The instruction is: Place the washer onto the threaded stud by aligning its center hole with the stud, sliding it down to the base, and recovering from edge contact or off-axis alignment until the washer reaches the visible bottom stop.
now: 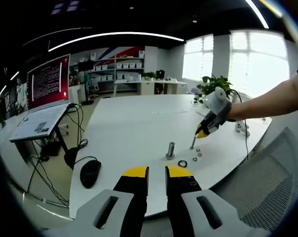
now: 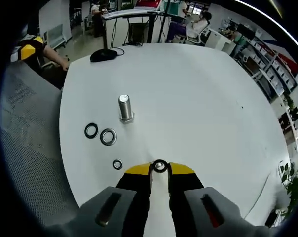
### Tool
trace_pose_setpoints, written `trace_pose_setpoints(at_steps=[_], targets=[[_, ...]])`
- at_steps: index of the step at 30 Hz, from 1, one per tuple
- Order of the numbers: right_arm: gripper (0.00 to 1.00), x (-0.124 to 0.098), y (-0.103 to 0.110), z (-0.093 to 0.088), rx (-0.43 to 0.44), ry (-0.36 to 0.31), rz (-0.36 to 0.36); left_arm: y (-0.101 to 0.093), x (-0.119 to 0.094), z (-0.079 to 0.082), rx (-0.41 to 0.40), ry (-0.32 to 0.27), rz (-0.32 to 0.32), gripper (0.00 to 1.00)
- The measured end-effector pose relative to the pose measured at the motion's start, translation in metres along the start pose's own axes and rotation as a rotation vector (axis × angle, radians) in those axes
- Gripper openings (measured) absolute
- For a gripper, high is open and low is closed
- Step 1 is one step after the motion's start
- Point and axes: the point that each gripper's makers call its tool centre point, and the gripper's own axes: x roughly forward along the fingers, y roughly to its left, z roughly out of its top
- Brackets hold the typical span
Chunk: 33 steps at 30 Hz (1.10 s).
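Right tool (image 2: 160,169): its yellow-tipped jaws stand close together, pinching a small silver metal washer (image 2: 160,166) between the tips; the washer's dark centre hole faces the camera.
Right tool, seen from the left gripper view (image 1: 202,132): held in a person's hand (image 1: 219,104), tips pointing down at the table, just above a thin upright grey pin (image 1: 193,143).
Left tool (image 1: 157,174): jaws narrow with only a slim gap between the yellow tips, nothing between them; it hangs off the near edge of the round white table (image 1: 134,123).
Threaded stud: a short upright silver metal stud with a hex base (image 2: 125,108) stands on the table, well apart from the held washer; in the left gripper view it (image 1: 170,149) stands beyond the left tool's tips.
Loose rings by the stud: a black rubber ring (image 2: 91,130) and a larger silver flat washer (image 2: 108,137) lie side by side just beside the stud's base; a smaller dark ring (image 2: 117,164) lies nearer the right tool, to the left of its tips.
Elsewhere on the table: a black computer mouse (image 1: 90,172) with its cable near the edge.
Beside the table: a grey mesh chair back (image 1: 279,177); an open laptop with a red screen (image 1: 46,84) on a stand.
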Motion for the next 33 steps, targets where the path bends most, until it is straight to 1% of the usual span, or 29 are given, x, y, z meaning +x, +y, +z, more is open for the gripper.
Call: trace_pose_setpoints(at_steps=[6,10,20,27,33], targets=[[0.14,0.003,0.000,-0.001,-0.007,0.022,0.012,0.000,0.000,0.000,-0.002,0.000,0.003,0.11],[0.14,0.008,0.001,-0.003,0.001,0.032,0.033,0.000,0.000,-0.001,-0.002,0.003,0.005,0.11],[0.14,0.016,0.003,-0.005,-0.006,0.055,0.044,0.001,0.000,-0.001,-0.003,0.007,0.010,0.11],[0.14,0.026,0.007,-0.010,-0.005,0.073,0.052,0.002,0.000,-0.001,-0.005,0.006,0.011,0.11],[0.13,0.035,0.017,-0.018,-0.008,0.093,0.073,0.002,0.000,-0.001,-0.006,0.007,0.012,0.11]])
